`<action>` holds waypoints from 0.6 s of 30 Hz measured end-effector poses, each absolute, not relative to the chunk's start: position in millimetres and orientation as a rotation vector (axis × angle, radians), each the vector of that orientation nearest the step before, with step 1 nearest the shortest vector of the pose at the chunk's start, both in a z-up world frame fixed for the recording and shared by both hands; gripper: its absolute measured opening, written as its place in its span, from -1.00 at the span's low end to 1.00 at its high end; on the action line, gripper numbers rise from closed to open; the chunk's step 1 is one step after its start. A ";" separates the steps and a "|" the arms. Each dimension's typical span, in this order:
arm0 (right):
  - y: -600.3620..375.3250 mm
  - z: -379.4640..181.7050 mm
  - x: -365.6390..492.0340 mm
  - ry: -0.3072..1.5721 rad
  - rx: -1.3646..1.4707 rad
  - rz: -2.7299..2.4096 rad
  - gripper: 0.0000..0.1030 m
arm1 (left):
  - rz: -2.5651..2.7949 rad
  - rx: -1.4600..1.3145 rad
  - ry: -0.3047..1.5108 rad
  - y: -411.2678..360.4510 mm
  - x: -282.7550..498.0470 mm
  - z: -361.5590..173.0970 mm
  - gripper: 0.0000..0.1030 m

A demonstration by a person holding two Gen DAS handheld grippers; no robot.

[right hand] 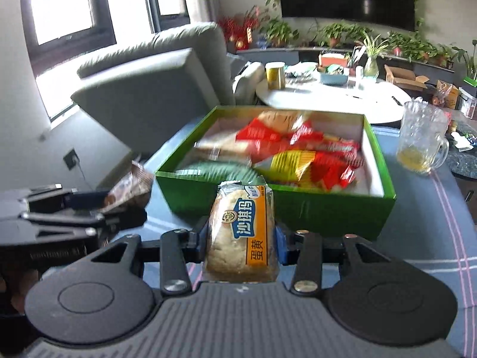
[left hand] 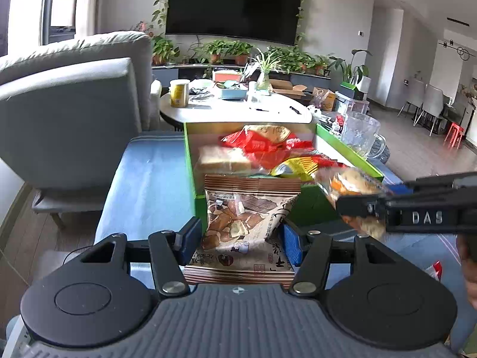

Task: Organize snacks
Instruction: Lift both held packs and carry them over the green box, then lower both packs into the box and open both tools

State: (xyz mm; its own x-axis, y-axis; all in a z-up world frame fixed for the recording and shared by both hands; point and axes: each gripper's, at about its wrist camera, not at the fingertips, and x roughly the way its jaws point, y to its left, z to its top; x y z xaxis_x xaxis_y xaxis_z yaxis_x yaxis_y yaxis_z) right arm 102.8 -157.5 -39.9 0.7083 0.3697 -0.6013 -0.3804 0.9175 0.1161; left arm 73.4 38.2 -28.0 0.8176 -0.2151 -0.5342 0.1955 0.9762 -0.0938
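Note:
A green box (left hand: 190, 161) (right hand: 298, 205) holds several snack packets, red, yellow and green. My left gripper (left hand: 238, 238) is shut on a brown snack bag (left hand: 244, 220), held just in front of the box's near wall. My right gripper (right hand: 241, 240) is shut on an orange and clear pastry packet (right hand: 241, 232), also just short of the box. In the left wrist view the right gripper (left hand: 357, 208) comes in from the right with its packet (left hand: 351, 185). In the right wrist view the left gripper (right hand: 119, 208) shows at the left with its bag (right hand: 131, 188).
The box stands on a blue cloth-covered table (left hand: 143, 185). A glass pitcher (right hand: 421, 137) (left hand: 360, 137) stands to the right of the box. A grey armchair (left hand: 74, 104) is at the left. A white round table (left hand: 238, 110) with clutter lies behind.

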 end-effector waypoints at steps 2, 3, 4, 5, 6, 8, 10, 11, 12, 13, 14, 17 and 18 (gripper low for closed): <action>-160.1 -36.3 110.6 0.646 -0.011 0.404 0.22 | -0.226 -0.030 0.567 33.9 79.4 -24.6 0.05; -161.7 -34.2 114.2 0.639 -0.005 0.396 0.22 | -0.231 -0.028 0.562 31.9 82.7 -22.6 0.05; -163.7 -32.4 118.3 0.634 0.003 0.388 0.22 | -0.238 -0.027 0.558 30.0 86.8 -20.3 0.05; -166.2 -30.9 122.4 0.630 0.014 0.380 0.22 | -0.245 -0.027 0.557 28.7 90.2 -18.9 0.05; -168.8 -29.9 126.7 0.626 0.024 0.371 0.22 | -0.253 -0.029 0.559 27.1 94.8 -17.6 0.05; -173.3 -29.2 134.3 0.622 0.036 0.359 0.22 | -0.257 -0.032 0.562 24.2 104.1 -15.7 0.05; -175.9 -29.3 140.8 0.623 0.043 0.350 0.22 | -0.252 -0.027 0.562 21.4 114.0 -13.8 0.05; -176.7 -29.8 144.0 0.624 0.046 0.347 0.22 | -0.253 -0.026 0.561 20.1 119.0 -12.9 0.05; -177.6 -30.0 146.9 0.624 0.048 0.344 0.22 | -0.255 -0.027 0.560 18.9 122.7 -11.7 0.05; -178.2 -30.1 150.4 0.624 0.051 0.341 0.22 | -0.257 -0.027 0.559 17.1 126.5 -10.6 0.05; -178.8 -29.8 154.1 0.623 0.052 0.339 0.22 | -0.259 -0.024 0.555 15.5 130.9 -9.6 0.05; -183.0 -27.7 163.2 0.613 0.059 0.328 0.22 | -0.251 -0.008 0.545 11.7 144.5 -6.7 0.05; -183.4 -26.5 168.1 0.608 0.061 0.323 0.22 | -0.250 -0.009 0.544 11.2 148.6 -6.1 0.05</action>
